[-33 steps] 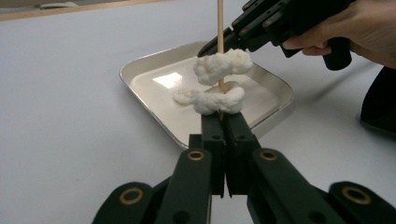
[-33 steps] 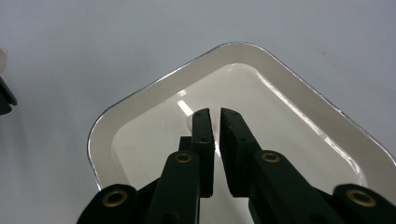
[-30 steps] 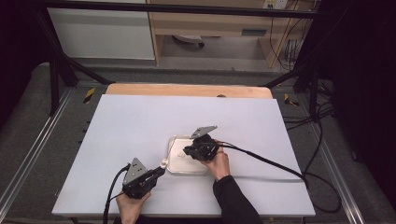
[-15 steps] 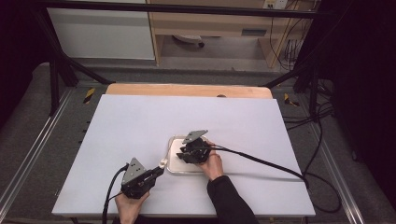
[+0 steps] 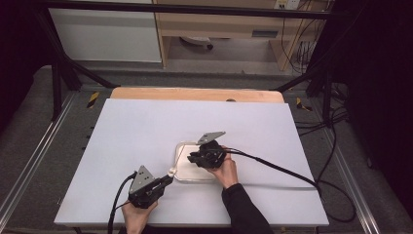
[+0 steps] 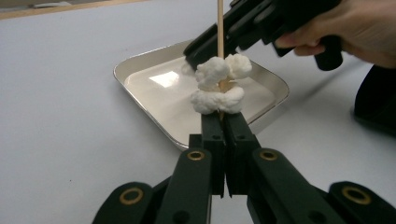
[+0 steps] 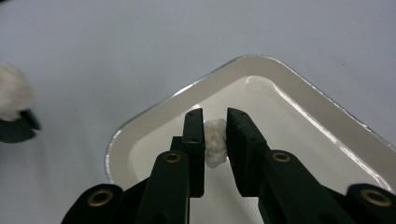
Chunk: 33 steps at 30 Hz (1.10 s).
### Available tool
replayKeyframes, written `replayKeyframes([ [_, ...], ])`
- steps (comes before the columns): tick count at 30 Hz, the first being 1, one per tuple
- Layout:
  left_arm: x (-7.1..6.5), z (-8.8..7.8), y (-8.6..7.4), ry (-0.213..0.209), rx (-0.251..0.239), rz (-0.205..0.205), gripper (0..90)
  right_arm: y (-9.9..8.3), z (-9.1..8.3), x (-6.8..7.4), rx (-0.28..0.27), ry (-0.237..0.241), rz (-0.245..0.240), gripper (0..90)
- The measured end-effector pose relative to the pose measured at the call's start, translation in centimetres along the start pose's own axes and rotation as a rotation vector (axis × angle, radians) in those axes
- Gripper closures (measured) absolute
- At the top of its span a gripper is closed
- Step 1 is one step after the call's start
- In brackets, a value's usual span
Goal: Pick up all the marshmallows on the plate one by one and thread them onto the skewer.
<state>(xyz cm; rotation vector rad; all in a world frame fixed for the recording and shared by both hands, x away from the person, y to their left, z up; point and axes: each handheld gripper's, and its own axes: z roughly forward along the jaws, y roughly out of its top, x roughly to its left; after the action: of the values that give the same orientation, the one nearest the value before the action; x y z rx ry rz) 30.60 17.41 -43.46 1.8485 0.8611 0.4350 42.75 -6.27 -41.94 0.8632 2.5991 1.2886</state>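
Skewer loading over tray

My left gripper [image 6: 223,122] clamped the popcorn skewer [image 6: 219,28] upright; my right gripper [image 7: 215,135], jaws just closing, pinched one popcorn piece [image 7: 215,142] above the tray [image 7: 154,109].

The table [image 5: 146,131] has a big white top. Its far edge is a strip of bare wood [image 5: 195,94]. One thing lies on the white top: a small white tray [image 5: 181,168] with round corners and a shiny rim. The tray sits near the middle, a bit toward the near side. A black cable [image 5: 272,168] runs across the top from the tray toward the right near corner. Another cable [image 5: 117,200] hangs over the near edge on the left.
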Motion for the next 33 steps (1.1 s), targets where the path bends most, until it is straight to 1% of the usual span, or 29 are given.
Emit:
replayKeyframes([
  [5, -0.4, 0.4, 0.0, -0.014, 0.005, 0.012, 88.0, 0.0, -3.3, -0.5, -0.09, 0.072, 0.084, 77.6],
  [9, -0.9, 0.8, -0.1, -0.03, 0.009, 0.025, 88.0, 0.0, -6.1, -1.0, -0.167, 0.118, 0.13, 77.6],
  [11, -1.2, 1.0, 0.0, -0.04, 0.009, 0.033, 88.1, 0.1, -7.3, -1.2, -0.203, 0.13, 0.147, 77.7],
  [13, -1.5, 1.2, 0.0, -0.05, 0.008, 0.041, 88.0, 0.2, -8.4, -1.4, -0.244, 0.153, 0.164, 77.8],
  [16, -1.9, 1.5, 0.0, -0.063, 0.011, 0.055, 88.0, 0.5, -9.7, -1.5, -0.293, 0.185, 0.179, 77.9],
  [19, -2.1, 1.7, 0.1, -0.072, 0.011, 0.062, 88.1, 0.7, -10.5, -1.6, -0.326, 0.208, 0.188, 78.0],
  [21, -2.3, 1.7, 0.1, -0.076, 0.01, 0.064, 88.1, 0.8, -10.6, -1.6, -0.338, 0.226, 0.196, 78.2],
  [27, -2.4, 1.7, 0.1, -0.082, 0.006, 0.073, 88.1, 0.9, -10.4, -1.6, -0.346, 0.265, 0.212, 78.1],
  [33, -2.5, 1.8, 0.1, -0.086, 0.003, 0.075, 88.1, 0.8, -10.2, -1.5, -0.341, 0.291, 0.218, 78.0],
])
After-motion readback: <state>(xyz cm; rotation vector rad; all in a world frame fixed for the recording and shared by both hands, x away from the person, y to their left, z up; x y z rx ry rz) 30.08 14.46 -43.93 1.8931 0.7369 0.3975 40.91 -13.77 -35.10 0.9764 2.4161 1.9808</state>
